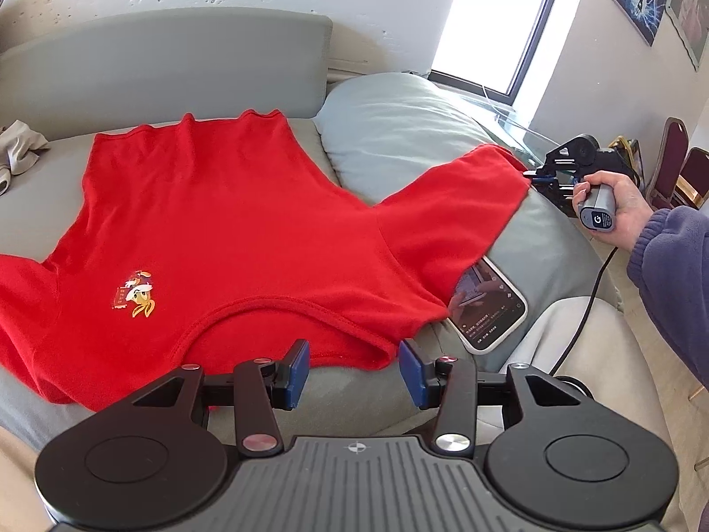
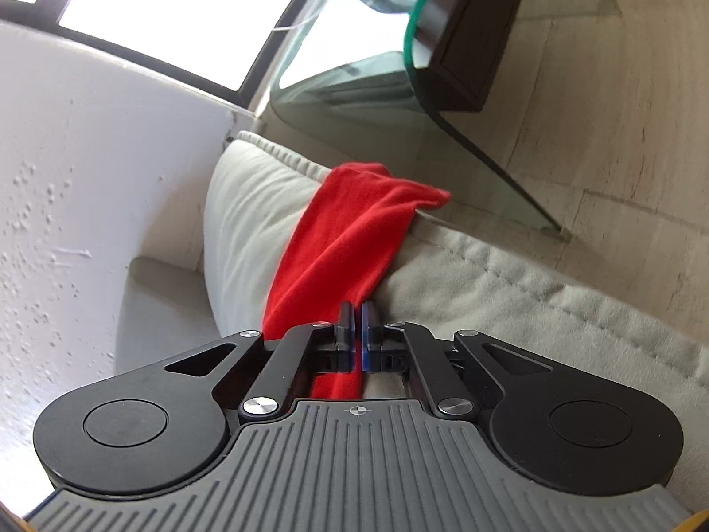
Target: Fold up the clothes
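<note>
Grey sofa cushions (image 1: 133, 66) carry a red knit T-shirt (image 1: 212, 221), spread flat with a small cartoon patch on the chest. Its right sleeve (image 2: 350, 230) is pinched in the closed right tongs (image 2: 356, 328). Left tongs (image 1: 353, 365) hang open near the collar. Under the sleeve lies a lit phone (image 1: 487, 306).

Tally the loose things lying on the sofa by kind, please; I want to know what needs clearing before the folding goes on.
Red shirts: 1, the red T-shirt, spread flat, one sleeve pinched by the right gripper
Beige cloths: 1, the crumpled cloth at the far left
Phones: 1, the phone, partly under the sleeve
Pillows: 1, the grey pillow
Total: 4
</note>
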Motion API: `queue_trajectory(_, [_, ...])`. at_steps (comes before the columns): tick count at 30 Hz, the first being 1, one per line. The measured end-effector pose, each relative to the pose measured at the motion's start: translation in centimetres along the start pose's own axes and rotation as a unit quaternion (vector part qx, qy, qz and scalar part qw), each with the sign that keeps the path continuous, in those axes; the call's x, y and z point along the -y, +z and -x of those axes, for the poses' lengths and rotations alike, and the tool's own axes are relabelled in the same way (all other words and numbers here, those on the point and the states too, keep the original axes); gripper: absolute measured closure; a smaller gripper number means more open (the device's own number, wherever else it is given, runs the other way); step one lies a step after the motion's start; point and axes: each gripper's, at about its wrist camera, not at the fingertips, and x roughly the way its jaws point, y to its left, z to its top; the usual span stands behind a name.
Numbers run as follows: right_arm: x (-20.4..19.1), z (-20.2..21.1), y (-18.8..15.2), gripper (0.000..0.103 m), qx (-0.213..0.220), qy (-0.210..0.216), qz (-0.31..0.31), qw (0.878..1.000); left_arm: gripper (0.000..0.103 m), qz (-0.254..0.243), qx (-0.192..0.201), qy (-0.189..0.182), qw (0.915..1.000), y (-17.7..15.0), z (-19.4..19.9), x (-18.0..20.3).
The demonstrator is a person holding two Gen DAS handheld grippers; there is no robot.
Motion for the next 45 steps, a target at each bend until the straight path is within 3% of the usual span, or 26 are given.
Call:
queue_trajectory(3, [-1.0,0.5,0.4,0.102,0.017,-0.036,0.047,0.998,0.059,0.001,-0.002,-0.004,1.0000,-0.1,-0.1,0.1])
queue_trajectory(4, [-1.4,0.7,0.5,0.097,0.023,-0.048,0.062,0.997,0.059,0.002,-0.002,-0.006,1.0000,-0.1,-0.1,0.1])
queue_trajectory(7, [-0.9,1.8,0.9,0.096,0.005,-0.028,0.040,0.999,0.059,0.000,0.003,-0.009,1.0000,-0.3,0.0,0.2])
queue_trajectory(10, [-3.3,4.5,-1.2,0.094,-0.006,-0.008,0.097,0.995,0.059,-0.001,0.004,-0.003,1.0000,-0.4,0.0,-0.1])
queue_trajectory(12, [-5.5,6.2,-3.6,0.087,-0.046,0.014,0.144,0.988,0.059,-0.002,0.008,0.006,1.0000,-0.3,0.1,-0.4])
queue_trajectory(13, [-6.7,7.0,-5.1,0.074,-0.067,0.024,0.167,0.983,0.058,-0.002,0.012,0.013,0.9998,-0.2,0.1,-0.8])
queue_trajectory(14, [-7.8,7.7,-7.2,0.060,-0.089,0.040,0.196,0.976,0.058,-0.002,0.017,0.021,0.9996,0.0,0.2,-1.1])
queue_trajectory(15, [-8.9,8.4,-9.4,0.057,-0.110,0.055,0.226,0.966,0.058,0.002,0.019,0.034,0.9992,0.3,0.1,-1.8])
queue_trajectory(19, [-11.6,8.8,-18.8,0.058,-0.195,0.088,0.331,0.919,0.058,0.026,0.021,0.095,0.9949,1.4,-0.5,-5.0])
queue_trajectory(22, [-11.9,6.7,-24.8,0.063,-0.232,0.061,0.391,0.889,0.059,0.038,0.013,0.138,0.9896,2.0,-1.2,-7.3])
queue_trajectory(23, [-11.5,6.0,-26.2,0.070,-0.245,0.053,0.401,0.881,0.059,0.041,0.002,0.138,0.9896,1.7,-1.5,-7.7])
queue_trajectory(26, [-9.7,5.0,-29.2,0.072,-0.296,0.040,0.413,0.860,0.059,0.046,-0.043,0.124,0.9903,0.1,-2.5,-8.8])
queue_trajectory(29, [-7.8,5.9,-30.3,0.080,-0.298,0.007,0.469,0.831,0.063,0.001,-0.123,0.117,0.9854,-2.4,-3.2,-8.6])
queue_trajectory(31, [-6.8,6.7,-30.2,0.075,-0.319,-0.041,0.477,0.818,0.063,-0.022,-0.139,0.117,0.9831,-3.1,-2.4,-8.2])
queue_trajectory(32, [-6.3,7.0,-30.0,0.075,-0.331,-0.066,0.476,0.812,0.063,-0.016,-0.129,0.113,0.9852,-3.1,-1.6,-8.2])
queue_trajectory(35, [-7.0,9.0,-29.9,0.075,-0.297,-0.044,0.500,0.812,0.056,0.014,-0.079,0.111,0.9906,-2.3,0.5,-8.3])
queue_trajectory(39, [-9.7,10.2,-31.1,0.069,-0.252,-0.026,0.532,0.808,0.029,0.042,-0.020,0.138,0.9893,-0.9,1.6,-8.0])
queue_trajectory(40, [-10.4,10.3,-31.5,0.060,-0.244,-0.023,0.540,0.805,0.027,0.047,-0.006,0.147,0.9879,-0.5,1.8,-7.8])
queue_trajectory(43, [-12.1,10.2,-32.0,0.022,-0.227,-0.010,0.528,0.818,0.022,0.059,0.002,0.179,0.9821,0.2,1.7,-7.9])
queue_trajectory(45, [-13.5,10.4,-32.6,0.017,-0.210,-0.006,0.525,0.825,0.020,0.075,0.005,0.188,0.9792,0.4,1.8,-8.3])
